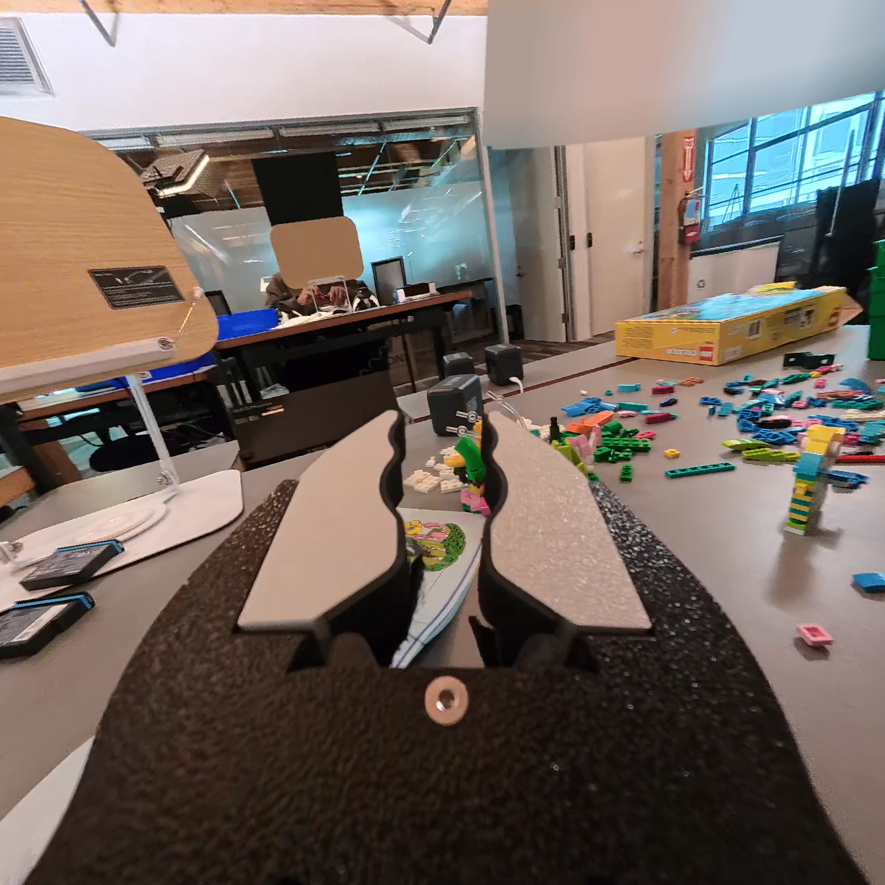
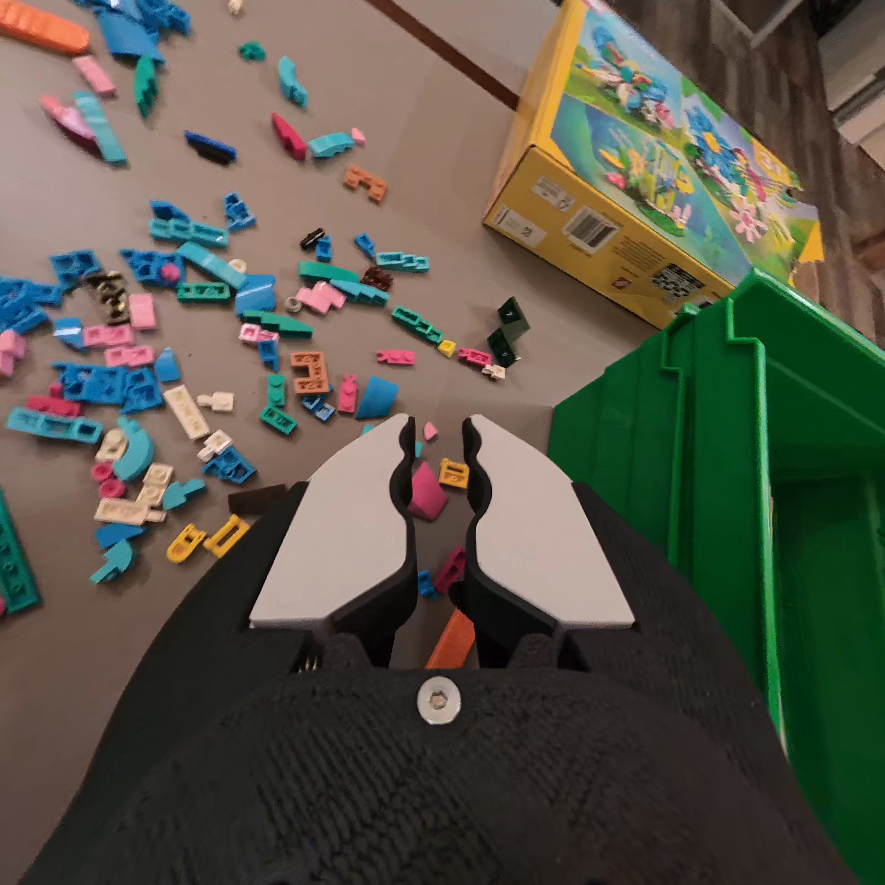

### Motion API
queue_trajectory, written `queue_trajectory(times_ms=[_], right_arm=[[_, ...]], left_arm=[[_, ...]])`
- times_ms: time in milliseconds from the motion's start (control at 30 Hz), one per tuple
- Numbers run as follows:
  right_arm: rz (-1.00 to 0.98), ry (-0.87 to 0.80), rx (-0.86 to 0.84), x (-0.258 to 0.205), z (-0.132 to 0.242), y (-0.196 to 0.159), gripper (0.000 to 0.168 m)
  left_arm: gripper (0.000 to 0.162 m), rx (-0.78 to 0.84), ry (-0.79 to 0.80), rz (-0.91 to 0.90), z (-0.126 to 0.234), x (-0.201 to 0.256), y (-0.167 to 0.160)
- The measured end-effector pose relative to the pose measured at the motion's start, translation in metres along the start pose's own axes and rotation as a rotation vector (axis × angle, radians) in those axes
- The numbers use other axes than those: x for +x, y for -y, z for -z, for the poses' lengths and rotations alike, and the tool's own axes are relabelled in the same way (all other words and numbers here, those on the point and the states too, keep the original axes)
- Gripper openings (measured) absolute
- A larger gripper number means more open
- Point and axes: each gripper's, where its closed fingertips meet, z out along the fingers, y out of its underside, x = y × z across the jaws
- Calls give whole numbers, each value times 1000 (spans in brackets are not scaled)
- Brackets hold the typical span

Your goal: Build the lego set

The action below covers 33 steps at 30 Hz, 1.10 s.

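My left gripper [image 1: 443, 419] is open. A small green, pink and yellow Lego plant [image 1: 471, 471] with clear stalks stands between its fingers, close to the right finger; I cannot tell if they touch. The instruction booklet [image 1: 443, 543] lies under the fingers. A yellow and teal striped build [image 1: 814, 483] stands on the grey table to the right. My right gripper [image 2: 438, 421] is open above loose bricks. A magenta slope brick [image 2: 426, 498] and a small yellow piece [image 2: 452, 474] lie between its fingers. Loose blue, teal and pink bricks [image 2: 143, 335] spread to the left.
A green bin [image 2: 718, 479] stands right beside the right gripper. The yellow Lego box [image 2: 622, 215] lies at the table's far edge, also in the left wrist view [image 1: 728, 330]. A wooden stand with a white base [image 1: 143, 507] and black packs [image 1: 72, 565] sit left. The left gripper's tips are roughly 45 centimetres from the right gripper's.
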Motion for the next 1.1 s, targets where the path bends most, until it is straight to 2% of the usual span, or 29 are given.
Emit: queue_trajectory(times_ms=[100,433,1100], right_arm=[[-113,-67,-4,15,-9,-1,15],[-309,-234,19,51,-13,-16,10],[-399,-106,115,49,0,-7,4]], left_arm=[[29,-9,7,-14,-1,0,-2],[28,-33,0,-17,-3,1,-6],[23,-16,23,8,2,-2,-3]])
